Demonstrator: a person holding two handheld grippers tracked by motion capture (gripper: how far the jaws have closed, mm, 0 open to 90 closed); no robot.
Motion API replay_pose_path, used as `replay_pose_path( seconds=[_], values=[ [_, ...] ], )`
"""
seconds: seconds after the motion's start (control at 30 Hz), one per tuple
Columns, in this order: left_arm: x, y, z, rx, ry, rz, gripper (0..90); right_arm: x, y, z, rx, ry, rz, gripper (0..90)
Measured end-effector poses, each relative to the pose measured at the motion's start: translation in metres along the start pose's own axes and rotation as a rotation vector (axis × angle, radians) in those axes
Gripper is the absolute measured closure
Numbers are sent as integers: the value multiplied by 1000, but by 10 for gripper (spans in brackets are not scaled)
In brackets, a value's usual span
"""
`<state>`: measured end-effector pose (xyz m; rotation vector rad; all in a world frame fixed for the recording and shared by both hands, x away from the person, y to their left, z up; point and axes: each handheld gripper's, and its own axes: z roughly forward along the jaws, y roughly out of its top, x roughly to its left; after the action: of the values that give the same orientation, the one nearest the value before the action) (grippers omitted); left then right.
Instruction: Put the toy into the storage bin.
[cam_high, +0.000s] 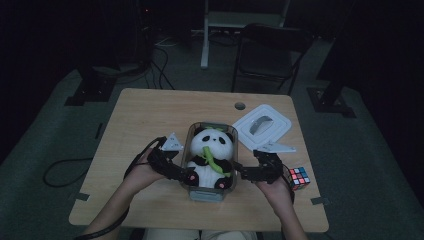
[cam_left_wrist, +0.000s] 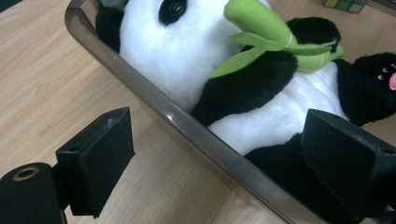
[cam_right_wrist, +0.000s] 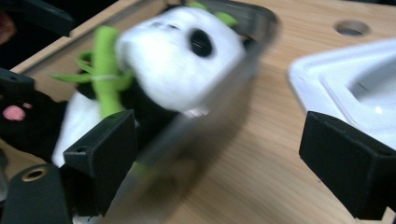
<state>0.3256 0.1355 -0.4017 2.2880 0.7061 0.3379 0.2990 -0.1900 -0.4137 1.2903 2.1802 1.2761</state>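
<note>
A panda plush (cam_high: 210, 150) with a green bamboo stalk (cam_high: 209, 159) lies in a clear rectangular container (cam_high: 206, 195) at the middle of the table. My left gripper (cam_high: 186, 176) is at the container's left wall and my right gripper (cam_high: 239, 172) at its right wall. In the left gripper view the left gripper (cam_left_wrist: 219, 161) is open and straddles the container rim (cam_left_wrist: 187, 126), one jaw over the table, the other over the panda (cam_left_wrist: 187, 60). In the right gripper view the right gripper (cam_right_wrist: 224, 163) is open astride the blurred container wall (cam_right_wrist: 205, 135), one jaw by the panda (cam_right_wrist: 173, 60).
A white lid (cam_high: 263, 125) lies on the table just right of the container, close to the right gripper; it also shows as the lid (cam_right_wrist: 355, 79). A puzzle cube (cam_high: 298, 178) sits by the right hand. A cable hole (cam_high: 240, 106) is behind. A chair (cam_high: 270, 55) stands beyond the table.
</note>
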Motion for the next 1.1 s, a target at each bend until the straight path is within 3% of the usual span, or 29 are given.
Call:
replay_pose_path(
  seconds=[0.03, 0.1, 0.2, 0.23, 0.3, 0.37, 0.43, 0.47, 0.5, 0.53, 0.57, 0.6, 0.63, 0.67, 0.73, 0.77, 0.9, 0.97, 1.1],
  values=[
    [0, 0, 0, 0, 0, 0, 108, 0, 0, 0, 0, 0, 0, 112],
    [0, 0, 1, 11, 7, -2, 108, -15, -10, -10, 8, 7, 66, 133],
    [-3, -2, 8, 40, 46, 21, 109, -29, -21, -23, -14, -53, 110, 131],
    [-3, -2, 8, 40, 46, 21, 112, -29, -21, -23, -14, -53, 110, 131],
    [-6, -2, 14, 67, 76, 31, 145, -41, -31, -39, -33, -83, 142, 128],
    [-6, -3, 18, 67, 87, 18, 147, -46, -37, -50, -45, -109, 154, 127],
    [-6, -3, 19, 58, 94, 13, 146, -49, -40, -56, -47, -133, 150, 127],
    [-6, -3, 20, 45, 84, 5, 145, -55, -48, -66, -49, -168, 151, 123],
    [-5, -2, 18, 13, 60, 0, 144, -58, -51, -69, -46, -185, 153, 123],
    [-5, -2, 18, 13, 60, 0, 142, -58, -51, -69, -46, -185, 153, 123],
    [-1, 1, 12, -13, 52, -5, 96, -67, -58, -75, -33, -245, 159, 123],
    [-1, 1, 12, -13, 52, -5, 95, -67, -58, -75, -33, -245, 159, 123],
    [0, 2, 8, -36, 55, -19, 95, -77, -66, -80, -22, -282, 185, 123],
    [2, 3, -2, -76, 55, -34, 95, -82, -70, -81, -20, -298, 197, 123],
    [4, 3, -10, -103, 52, -40, 76, -92, -77, -82, -5, -320, 222, 123],
    [4, 3, -10, -103, 52, -40, 3, -96, -81, -81, 0, -336, 230, 123],
    [9, -4, -17, -106, 61, -41, 3, -107, -92, -73, 41, -375, 252, 123],
    [15, -12, -17, -101, 52, -71, 3, -110, -97, -66, 69, -373, 259, 123],
    [22, -24, -17, -92, 63, -85, 4, -117, -107, -53, 112, -380, 277, 123]
  ],
)
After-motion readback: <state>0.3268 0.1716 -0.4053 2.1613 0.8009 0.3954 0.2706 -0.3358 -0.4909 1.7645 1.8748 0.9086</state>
